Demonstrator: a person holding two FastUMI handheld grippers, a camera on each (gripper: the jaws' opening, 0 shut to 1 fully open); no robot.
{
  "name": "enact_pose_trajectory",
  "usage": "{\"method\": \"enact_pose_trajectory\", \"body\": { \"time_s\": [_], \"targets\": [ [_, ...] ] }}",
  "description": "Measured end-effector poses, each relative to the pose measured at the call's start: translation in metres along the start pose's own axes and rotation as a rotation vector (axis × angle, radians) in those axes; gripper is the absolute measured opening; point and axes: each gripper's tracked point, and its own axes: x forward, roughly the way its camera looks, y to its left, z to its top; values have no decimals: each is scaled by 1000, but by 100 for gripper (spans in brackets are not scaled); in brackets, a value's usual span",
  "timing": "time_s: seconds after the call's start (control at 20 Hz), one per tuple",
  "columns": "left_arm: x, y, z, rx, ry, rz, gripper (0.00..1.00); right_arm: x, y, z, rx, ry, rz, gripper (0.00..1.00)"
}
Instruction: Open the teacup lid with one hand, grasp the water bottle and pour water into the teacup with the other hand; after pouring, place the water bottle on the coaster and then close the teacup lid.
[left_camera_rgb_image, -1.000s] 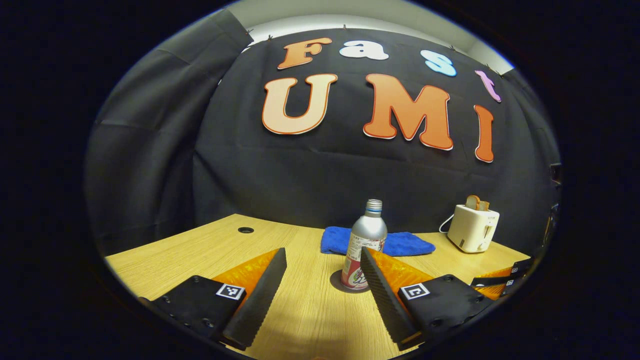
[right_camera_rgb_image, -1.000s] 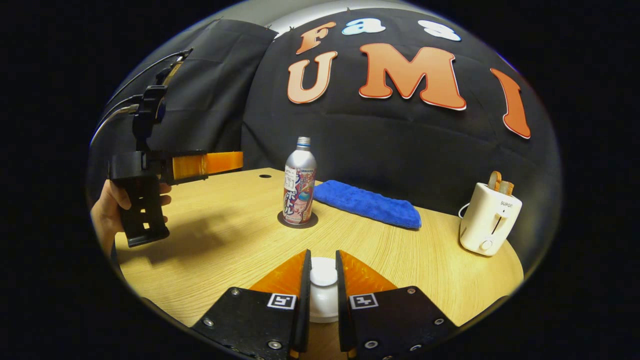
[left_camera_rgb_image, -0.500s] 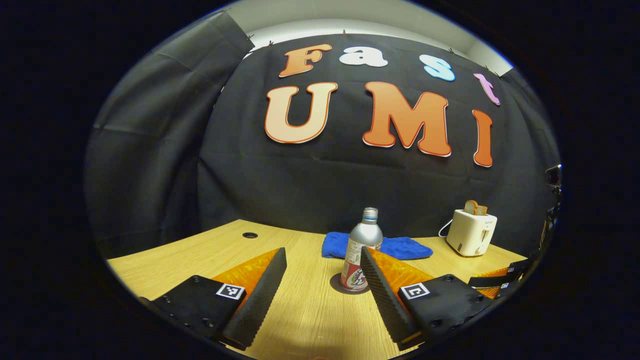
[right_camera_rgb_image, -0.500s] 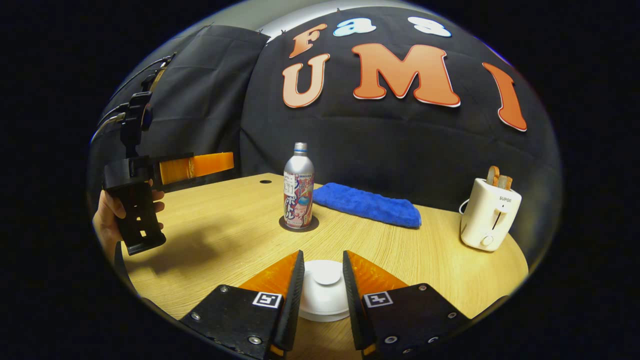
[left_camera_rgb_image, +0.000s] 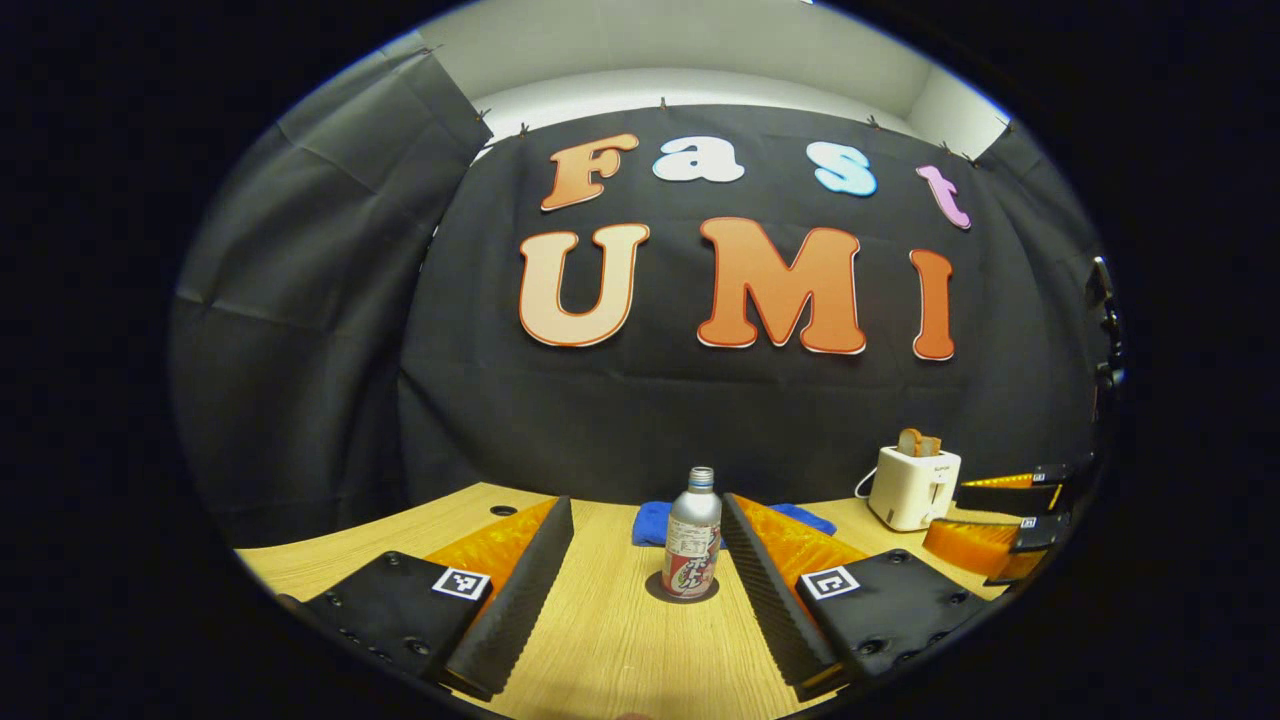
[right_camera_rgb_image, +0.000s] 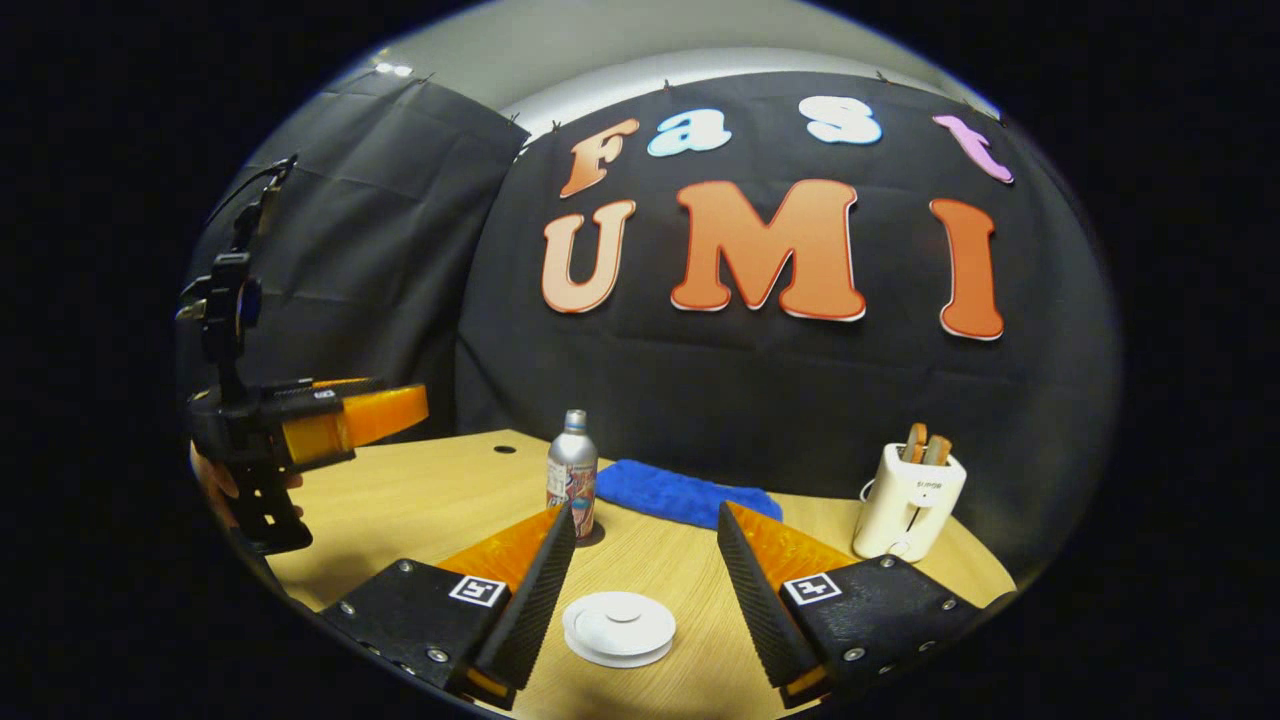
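Backing off with jaws now wide, right gripper (right_camera_rgb_image: 640, 575) has released the lid (right_camera_rgb_image: 619, 627) on the teacup; left gripper (left_camera_rgb_image: 645, 570) open too, bottle (left_camera_rgb_image: 692, 535) on coaster (left_camera_rgb_image: 652, 590): task looks finished.

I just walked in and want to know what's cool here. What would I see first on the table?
You would first spot the shiny silver metal water bottle standing upright on a dark round coaster in the middle of the light wooden table. A round white teacup lid sits near the front, between the fingers of the open right tool. Far right, a small white toaster holds toast, with a fluffy blue towel beside it.
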Motion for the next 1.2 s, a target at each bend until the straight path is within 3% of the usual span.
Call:
{"method": "enact_pose_trajectory", "body": {
  "time_s": [0.05,0.15,0.2,0.3,0.6,0.85,0.9,0.95,1.2],
  "targets": [
    [-4,-2,2,9,-10,-7,100,-4,-4,9,-6,-24,-18,86],
    [-11,1,-4,28,-4,2,94,-14,-13,22,-20,-72,-62,89],
    [-14,0,-5,37,0,4,100,-17,-18,30,-22,-94,-79,90],
    [-22,-1,-4,59,-6,14,97,-26,-24,37,-19,-124,-111,91],
    [-39,-15,5,93,-52,18,100,-45,-45,43,-7,-150,-193,96],
    [-44,-23,6,110,-58,14,100,-49,-47,46,14,-163,-187,98],
    [-43,-24,7,105,-61,16,94,-50,-49,45,12,-163,-190,98],
    [-42,-25,7,97,-61,15,100,-50,-50,45,12,-163,-195,98],
    [-42,-23,13,93,-80,30,97,-50,-52,45,12,-163,-194,98]
  ]
}}
